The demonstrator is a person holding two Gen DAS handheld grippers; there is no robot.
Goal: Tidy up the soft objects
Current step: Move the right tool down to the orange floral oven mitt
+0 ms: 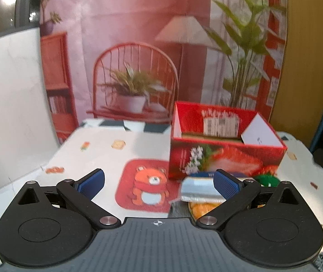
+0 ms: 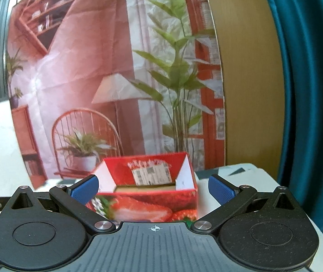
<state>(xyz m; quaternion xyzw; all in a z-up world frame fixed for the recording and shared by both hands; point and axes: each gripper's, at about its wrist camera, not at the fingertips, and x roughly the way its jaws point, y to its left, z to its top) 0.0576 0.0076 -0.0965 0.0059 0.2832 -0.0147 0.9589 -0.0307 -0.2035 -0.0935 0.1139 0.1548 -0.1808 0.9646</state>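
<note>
Reds and whites on the table
Red strawberry-print box (image 1: 227, 156); white tablecloth (image 1: 107, 156) with an orange bear on a red patch (image 1: 147, 187); blue gripper pads (image 1: 92, 184).

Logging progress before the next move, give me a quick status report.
Left gripper open, empty; right gripper open, empty. Soft items lie before red box. Nothing blocking.

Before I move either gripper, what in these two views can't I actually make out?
- Soft items in front of the red box: left wrist view, the packet, green thing and orange thing are blurred and partly covered by the left gripper.
- Box floor: both views, hidden by its front wall.
- Label text inside the box: too blurred.
- Table ahead of the box: right wrist view, blocked by the right gripper body.
</note>
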